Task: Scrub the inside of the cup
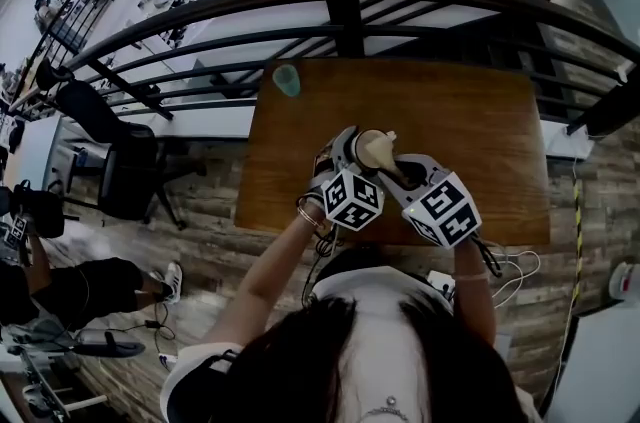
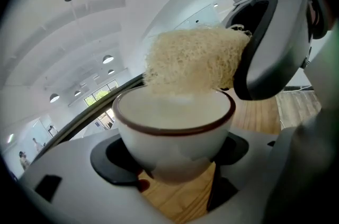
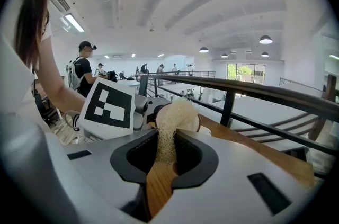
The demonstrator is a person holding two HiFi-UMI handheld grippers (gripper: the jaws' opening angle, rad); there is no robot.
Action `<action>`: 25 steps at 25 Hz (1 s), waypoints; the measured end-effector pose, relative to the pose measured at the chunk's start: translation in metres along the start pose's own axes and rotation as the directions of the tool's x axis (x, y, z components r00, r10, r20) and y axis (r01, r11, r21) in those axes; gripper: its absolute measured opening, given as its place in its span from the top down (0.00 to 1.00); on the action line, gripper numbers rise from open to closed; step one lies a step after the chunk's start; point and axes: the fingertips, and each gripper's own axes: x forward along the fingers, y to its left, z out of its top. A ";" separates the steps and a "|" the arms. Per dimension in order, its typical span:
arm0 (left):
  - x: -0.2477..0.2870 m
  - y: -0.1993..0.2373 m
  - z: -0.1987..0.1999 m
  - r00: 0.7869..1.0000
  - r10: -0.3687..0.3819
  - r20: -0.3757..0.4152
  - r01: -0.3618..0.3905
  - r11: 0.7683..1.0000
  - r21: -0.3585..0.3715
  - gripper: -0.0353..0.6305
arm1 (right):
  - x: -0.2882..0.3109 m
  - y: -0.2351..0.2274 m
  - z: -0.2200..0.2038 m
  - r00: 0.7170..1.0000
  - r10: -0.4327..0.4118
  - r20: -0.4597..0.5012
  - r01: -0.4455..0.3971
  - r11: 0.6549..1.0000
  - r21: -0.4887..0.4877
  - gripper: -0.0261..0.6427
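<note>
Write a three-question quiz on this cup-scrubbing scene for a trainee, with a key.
1. True or false: the left gripper is shut on the white cup.
2. What is clamped in the right gripper? A. a spoon B. a beige scrub pad C. a towel
3. Short answer: what stands alone near the far edge of the table?
Key: 1 true; 2 B; 3 a small green cup.

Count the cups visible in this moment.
2. A white cup is gripped in the left tool above the table; a teal cup stands near the table's far edge. No others show.
</note>
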 end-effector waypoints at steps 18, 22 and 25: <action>0.009 0.005 0.015 0.999 0.034 -0.021 -0.037 0.983 -0.180 0.34 | -0.041 -0.070 -0.022 0.971 -0.224 0.086 0.200 0.953 0.229 0.84; 0.006 0.006 0.017 0.999 0.045 -0.022 -0.049 0.967 -0.251 0.34 | -0.049 -0.080 -0.032 0.961 -0.261 0.089 0.229 0.935 0.271 0.84; 0.006 0.004 0.019 0.998 0.055 -0.027 -0.060 0.955 -0.289 0.34 | -0.056 -0.088 -0.040 0.955 -0.281 0.095 0.242 0.924 0.296 0.84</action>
